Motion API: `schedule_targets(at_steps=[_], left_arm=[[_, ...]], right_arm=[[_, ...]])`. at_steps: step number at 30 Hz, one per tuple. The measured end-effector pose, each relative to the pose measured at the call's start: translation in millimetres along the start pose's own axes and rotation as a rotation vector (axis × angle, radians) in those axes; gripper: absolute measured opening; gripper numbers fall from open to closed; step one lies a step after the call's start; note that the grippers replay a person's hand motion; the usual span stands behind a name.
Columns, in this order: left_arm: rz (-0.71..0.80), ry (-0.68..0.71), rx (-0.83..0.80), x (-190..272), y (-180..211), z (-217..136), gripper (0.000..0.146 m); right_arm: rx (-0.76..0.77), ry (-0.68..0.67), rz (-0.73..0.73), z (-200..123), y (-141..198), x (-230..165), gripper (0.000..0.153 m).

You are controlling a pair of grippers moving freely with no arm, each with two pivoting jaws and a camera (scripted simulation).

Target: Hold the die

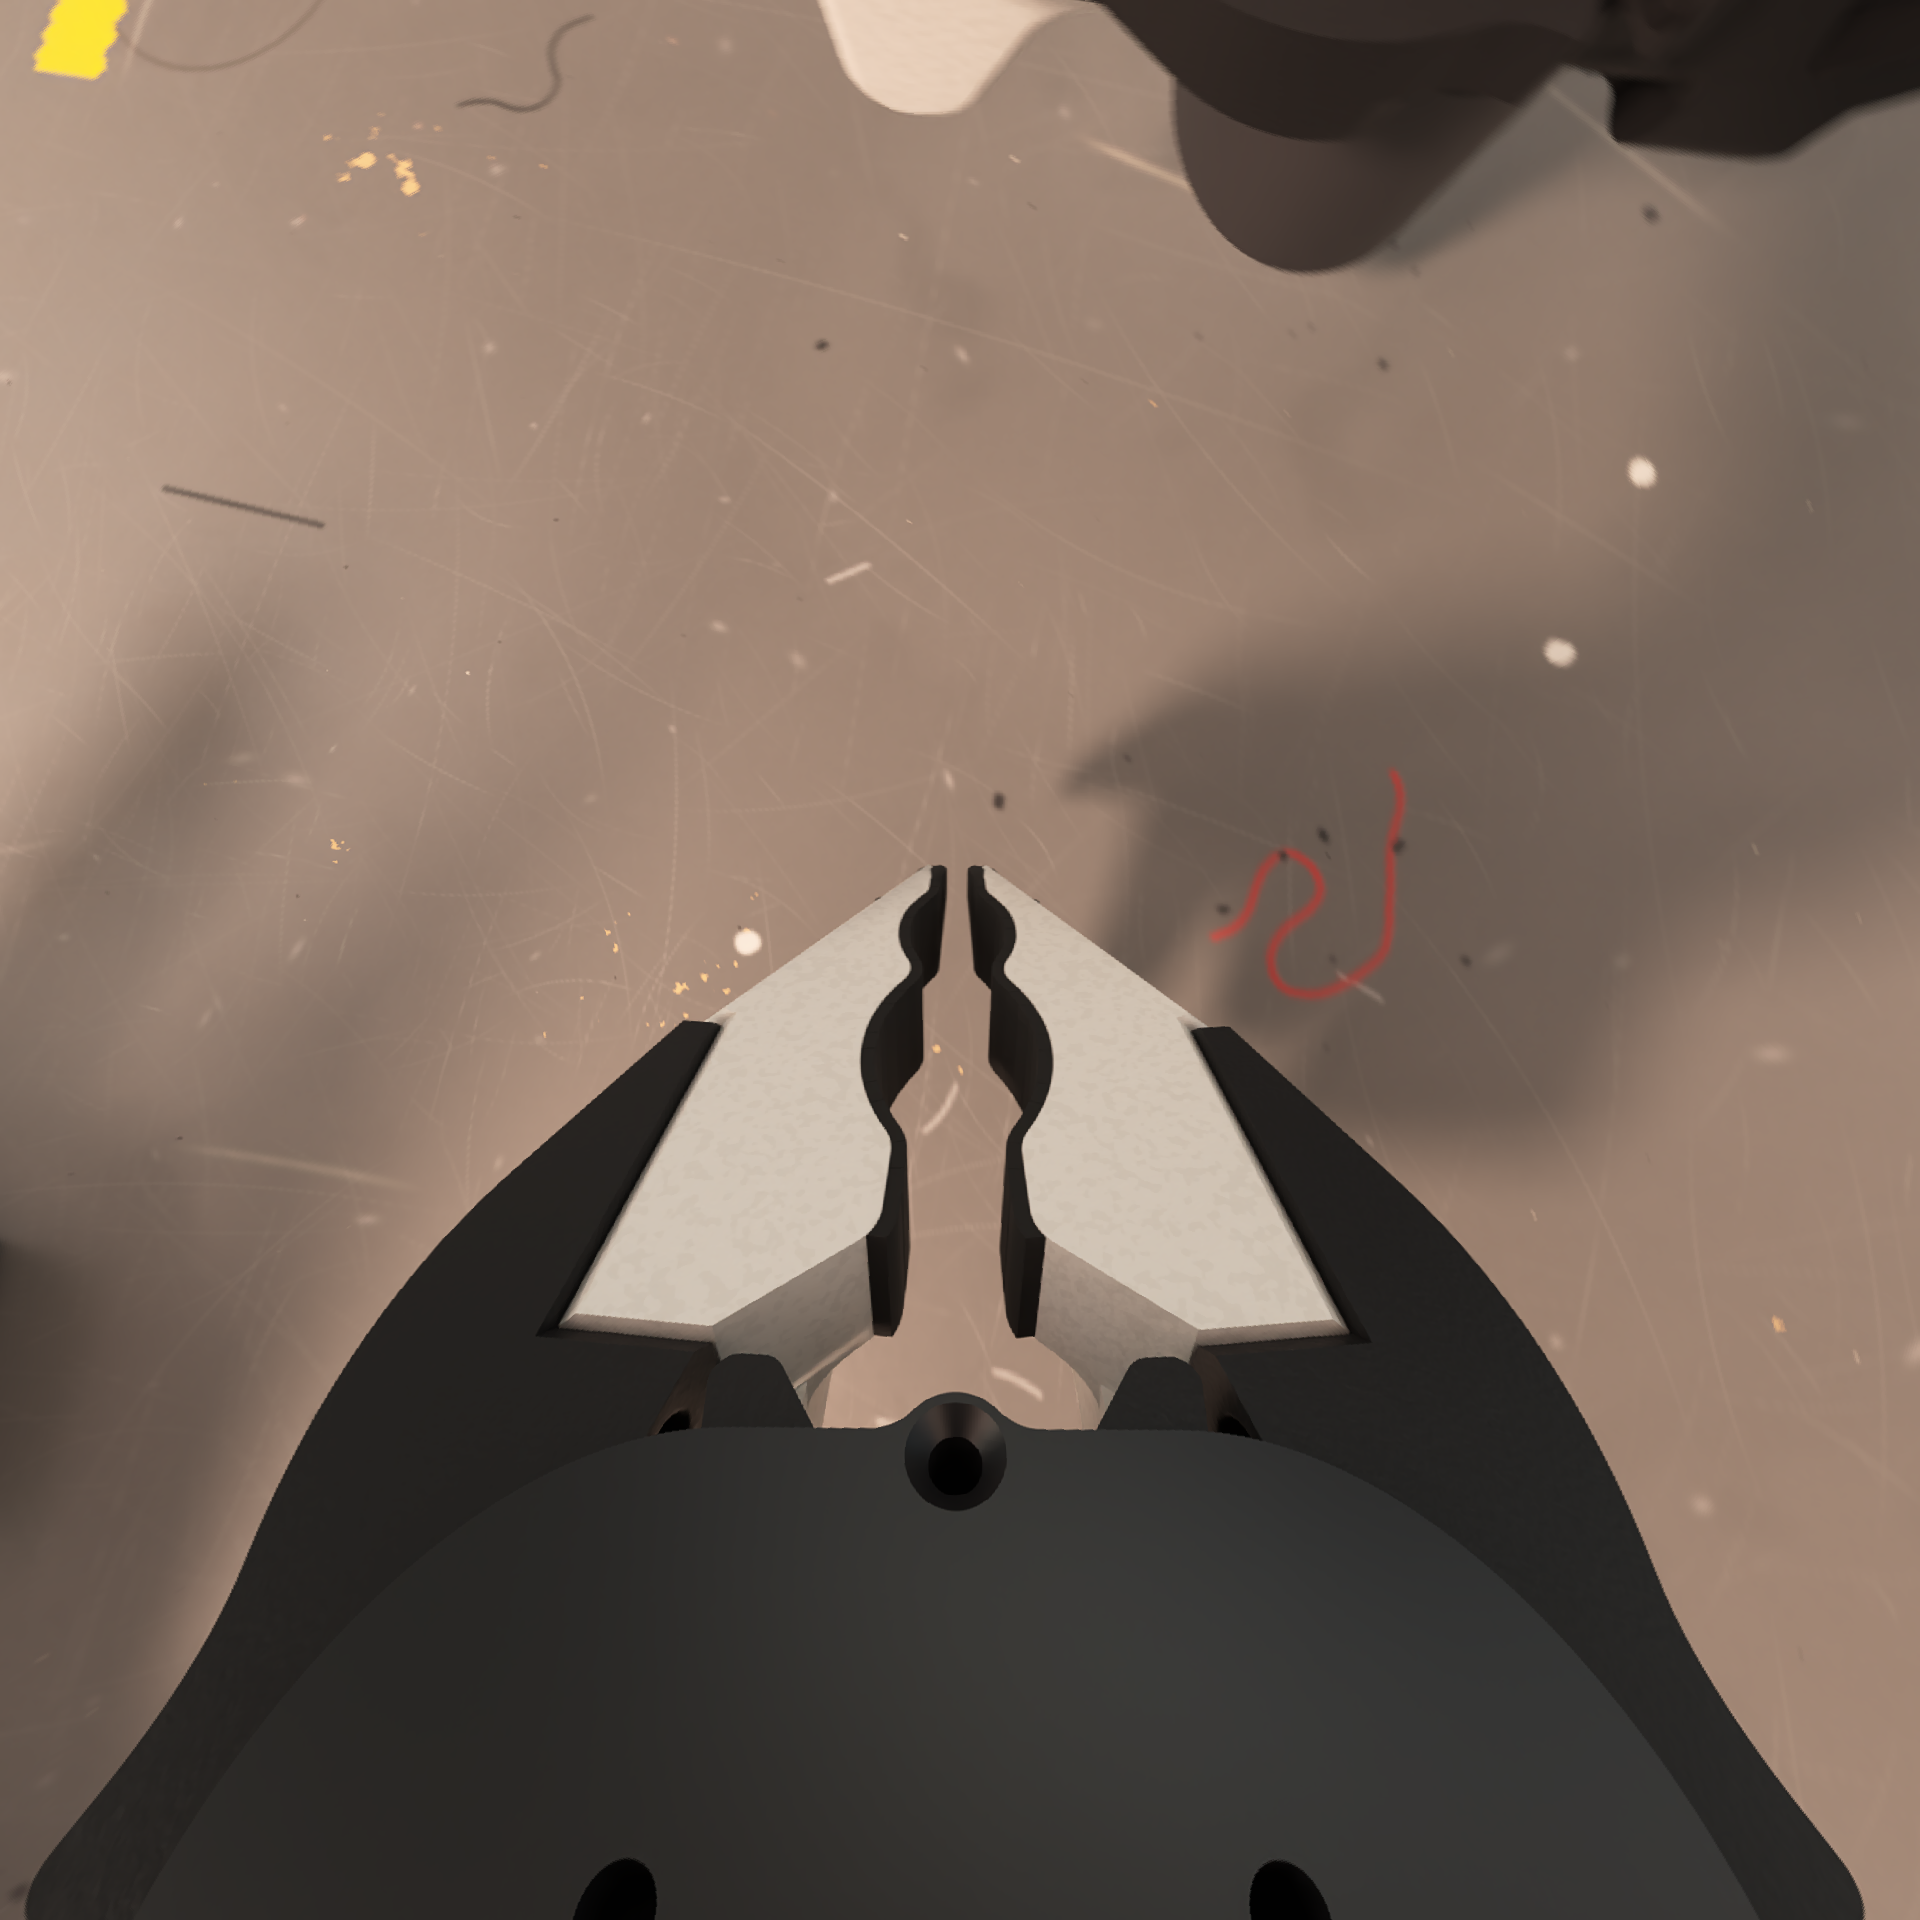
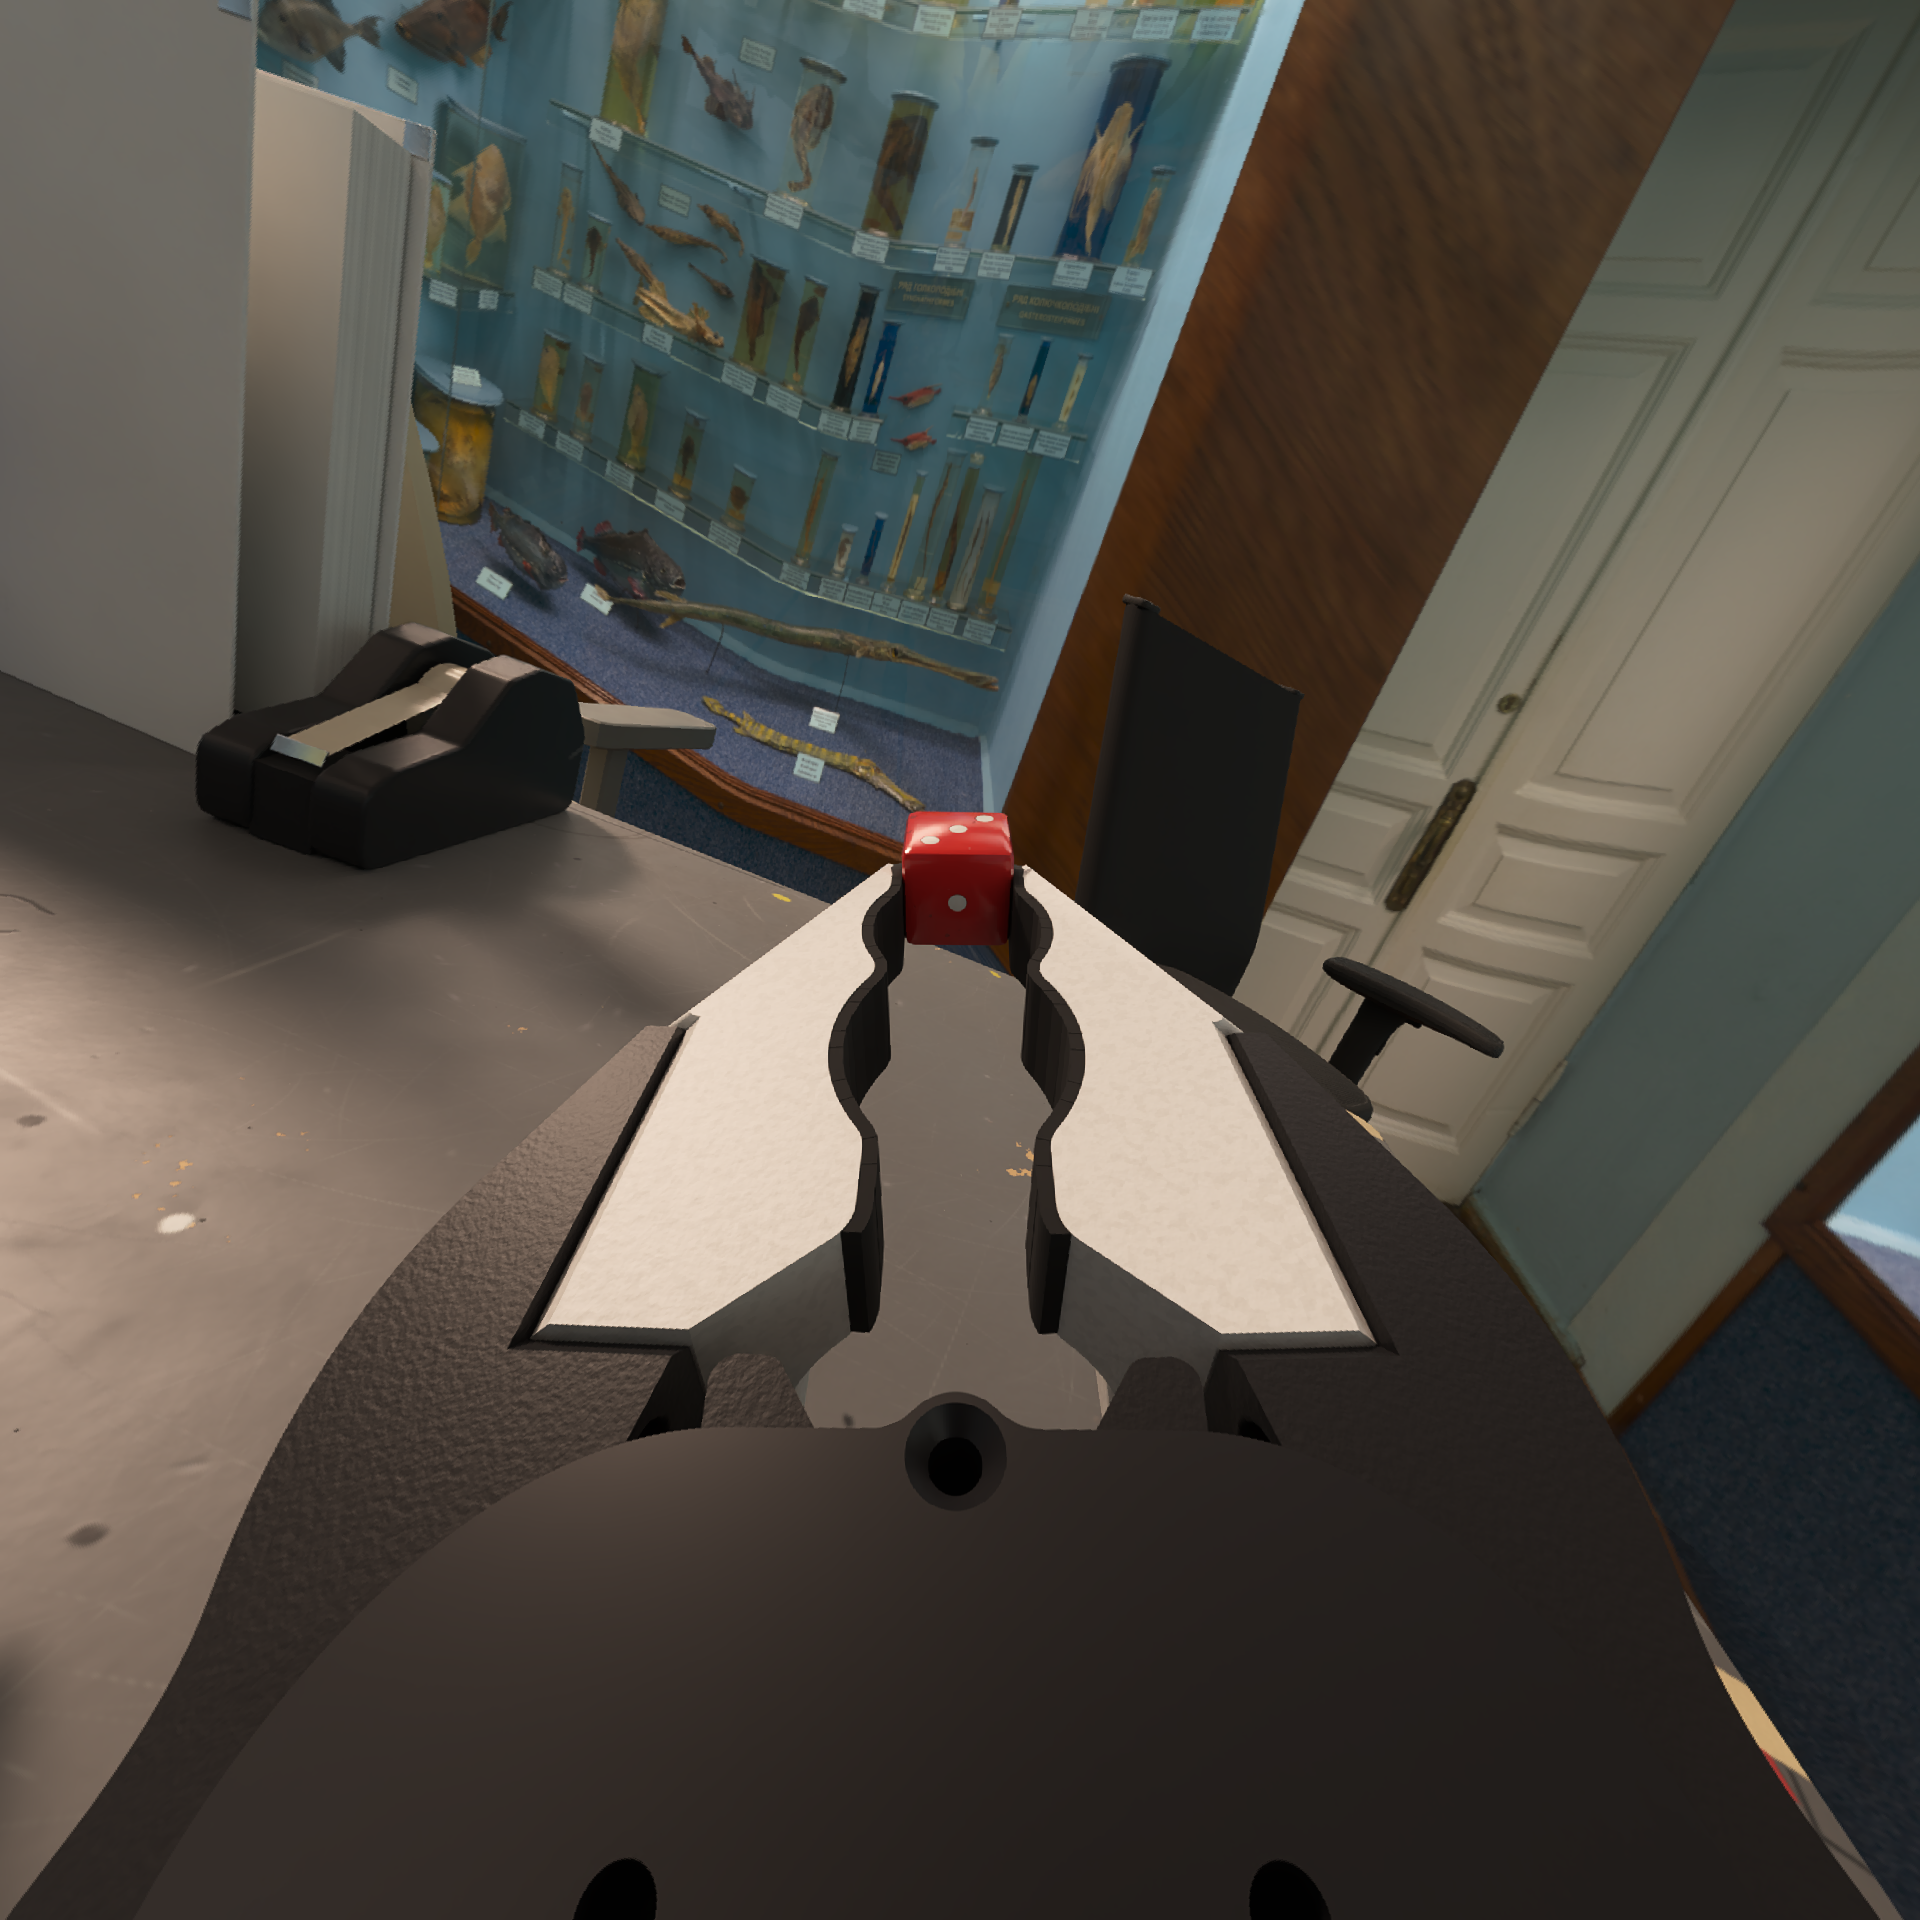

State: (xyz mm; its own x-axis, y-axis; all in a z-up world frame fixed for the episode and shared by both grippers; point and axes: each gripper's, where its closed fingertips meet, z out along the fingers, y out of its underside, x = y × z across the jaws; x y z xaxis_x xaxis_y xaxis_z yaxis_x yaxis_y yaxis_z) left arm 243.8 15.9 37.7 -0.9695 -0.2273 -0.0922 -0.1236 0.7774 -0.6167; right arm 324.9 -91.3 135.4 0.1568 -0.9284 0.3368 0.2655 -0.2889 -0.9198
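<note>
Gripping the red die (image 2: 957, 879) at its jaw tips, the right gripper (image 2: 957, 883) points level over the counter (image 2: 312, 1039).
Left gripper (image 1: 955, 873), jaws nearly closed and empty, faces down at the scratched counter (image 1: 623, 520); only the right view shows the tape dispenser (image 2: 390, 743).

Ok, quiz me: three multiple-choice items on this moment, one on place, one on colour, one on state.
1. Where is the die?
A. on the table
B. between the right gripper's fingertips
C. in the left gripper

2. What colour is the die?
A. red
B. green
C. blue

3. How is the left gripper?
A. wide open
B. shut on tape
C. shut, holding nothing

Answers:
1 B, it sits clamped at the fingertips, off the table.
2 A, red faces with white pips.
3 C, the tips nearly meet with nothing between them.
</note>
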Motion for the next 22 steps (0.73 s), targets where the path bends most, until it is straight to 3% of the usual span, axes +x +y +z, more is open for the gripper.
schedule_targets(at_steps=[5, 10, 15, 22], left_arm=[[-0.099, -0.083, 0.083, -27.2, -10.8, 4.2, 0.044], [-0.142, -0.137, 0.094, -48.8, -13.8, -3.2, 0.038], [-0.130, -0.040, 0.073, -34.4, -4.5, -2.5, 0.034], [-0.251, -0.068, 0.011, -52.6, -4.1, 21.7, 0.041]], right_arm=[[-0.006, 0.002, 0.008, 0.6, 1.0, 0.5, 0.019], [-0.009, -0.003, -0.002, 0.8, 0.7, -0.6, 0.019], [-0.008, -0.001, 0.004, 0.6, -0.6, 0.5, 0.019], [-0.009, -0.013, -0.011, 1.1, -2.2, -3.4, 0.019]])
